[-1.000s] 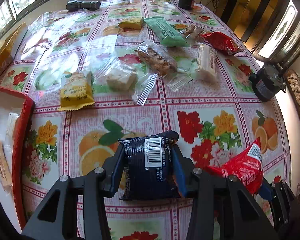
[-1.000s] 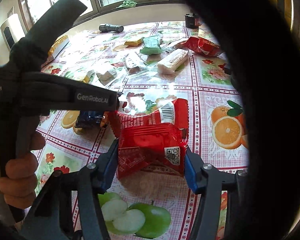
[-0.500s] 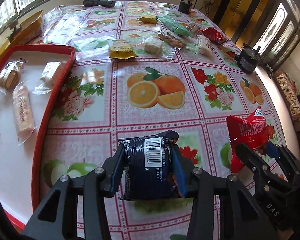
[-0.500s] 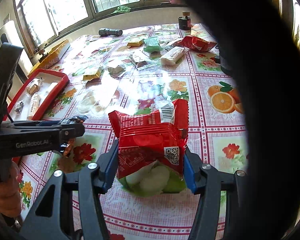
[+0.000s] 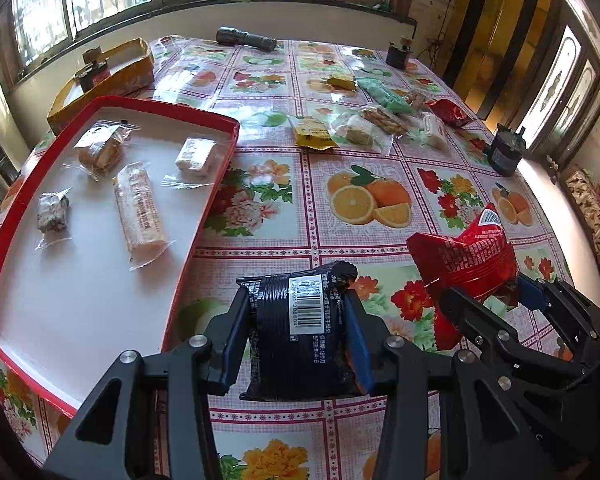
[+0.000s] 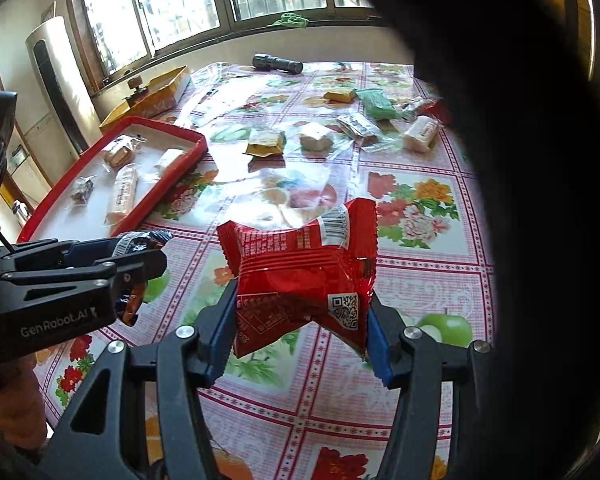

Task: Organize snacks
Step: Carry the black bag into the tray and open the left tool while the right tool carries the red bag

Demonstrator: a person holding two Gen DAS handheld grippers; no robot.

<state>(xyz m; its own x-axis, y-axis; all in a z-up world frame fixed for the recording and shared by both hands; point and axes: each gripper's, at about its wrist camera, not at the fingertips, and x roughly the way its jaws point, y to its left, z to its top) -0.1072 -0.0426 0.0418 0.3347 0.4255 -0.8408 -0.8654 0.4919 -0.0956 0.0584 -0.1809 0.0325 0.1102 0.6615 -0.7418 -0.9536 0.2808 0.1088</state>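
Note:
My left gripper (image 5: pixel 296 332) is shut on a dark blue snack packet (image 5: pixel 300 328) and holds it above the table, just right of the red tray (image 5: pixel 204 216). The tray holds several wrapped snacks (image 5: pixel 138 208). My right gripper (image 6: pixel 300 320) is shut on a red snack packet (image 6: pixel 304 276), held above the table to the right of the left gripper; it also shows in the left wrist view (image 5: pixel 466 260). The left gripper shows in the right wrist view (image 6: pixel 140 264). Several loose snacks (image 5: pixel 360 130) lie at the far side of the table.
A yellow box (image 5: pixel 112 76) with a dark jar sits behind the tray. A black torch (image 5: pixel 244 38) lies at the far edge. A dark jar (image 5: pixel 504 154) stands at the right edge, another (image 5: pixel 398 54) at the far right corner. A floral tablecloth (image 5: pixel 300 200) covers the table.
Both grippers have pulled back and lifted from the far snack pile toward the near edge, each still holding its packet. The red tray has come into full view on the left.

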